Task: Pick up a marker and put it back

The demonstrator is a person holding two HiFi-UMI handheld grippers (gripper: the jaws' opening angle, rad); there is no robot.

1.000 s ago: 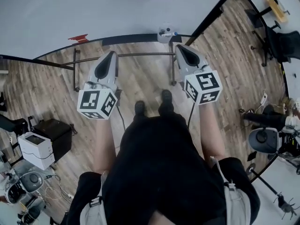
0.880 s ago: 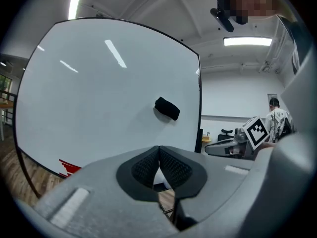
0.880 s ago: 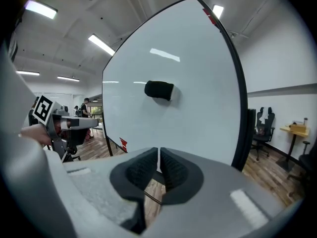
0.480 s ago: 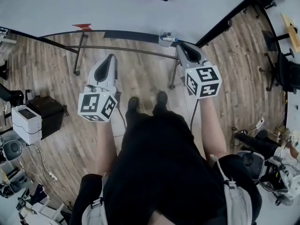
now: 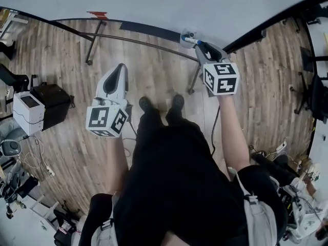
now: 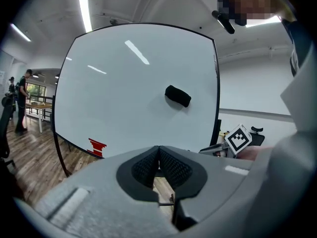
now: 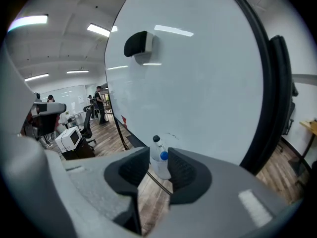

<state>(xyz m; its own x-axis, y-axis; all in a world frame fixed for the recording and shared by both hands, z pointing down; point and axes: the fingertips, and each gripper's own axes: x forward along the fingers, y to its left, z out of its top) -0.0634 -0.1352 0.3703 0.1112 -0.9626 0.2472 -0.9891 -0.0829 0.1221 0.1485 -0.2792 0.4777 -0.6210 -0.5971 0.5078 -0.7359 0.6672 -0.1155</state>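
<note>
A small white cup [image 7: 159, 168] hangs at the whiteboard's [image 5: 154, 9] lower edge and holds a blue-capped marker [image 7: 163, 155] and a black-capped marker [image 7: 156, 139]. In the head view the cup [image 5: 187, 37] sits just past my right gripper [image 5: 201, 46]. The right gripper [image 7: 158, 158] points straight at the cup, its jaws opening, and the markers show in the gap with no pad touching them. My left gripper [image 5: 120, 68] hangs lower over the floor. Its jaws [image 6: 158, 150] are shut on nothing.
A black eraser [image 6: 178, 95] sticks to the board, with a red mark [image 6: 96, 147] near its lower left. The board's metal stand legs [image 5: 92, 50] reach onto the wooden floor. A white printer [image 5: 29, 111] and a black box [image 5: 51, 97] stand at left. People stand far off.
My right gripper has moved forward until its tip is at the marker cup, and its jaws have come apart. The left gripper has stayed low and shut.
</note>
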